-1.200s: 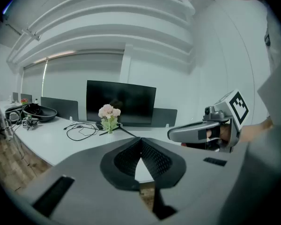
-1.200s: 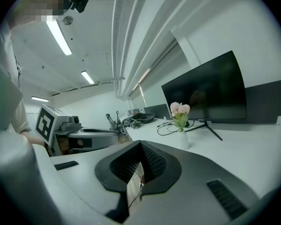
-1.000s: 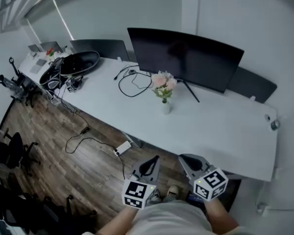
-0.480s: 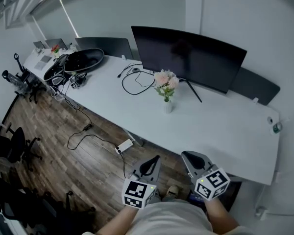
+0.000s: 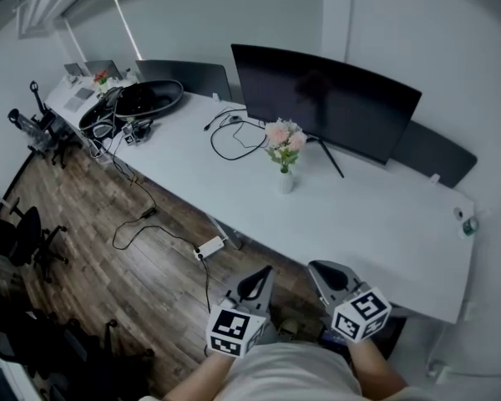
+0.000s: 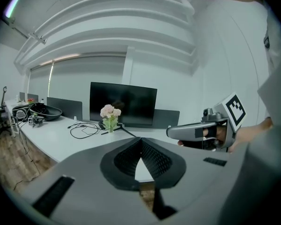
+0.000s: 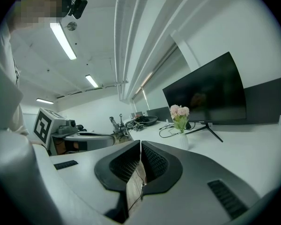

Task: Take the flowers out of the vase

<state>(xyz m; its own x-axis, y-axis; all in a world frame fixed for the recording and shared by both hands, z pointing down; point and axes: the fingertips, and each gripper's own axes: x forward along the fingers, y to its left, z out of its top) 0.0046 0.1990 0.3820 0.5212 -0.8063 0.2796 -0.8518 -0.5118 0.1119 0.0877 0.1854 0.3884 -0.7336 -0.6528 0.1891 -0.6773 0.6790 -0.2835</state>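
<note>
Two grippers, I am holding both just short of the desk's (image 5: 384, 224) near edge, above wood floor (image 5: 92, 249). The left gripper (image 5: 260, 274) and right gripper (image 5: 320, 271) are keeping their jaws pressed together, gripping nothing. One vase (image 5: 285, 181) is standing mid-desk, well apart from them, bearing one bunch of flowers (image 5: 284, 136) before one monitor (image 5: 326, 98). Bare desktop is lying between.

Desk top (image 5: 359, 215) smooth matt white, floor (image 5: 108, 266) brown wood planking, monitor screen (image 5: 326, 98) dark and glossy — vase (image 5: 285, 182) smooth white.
</note>
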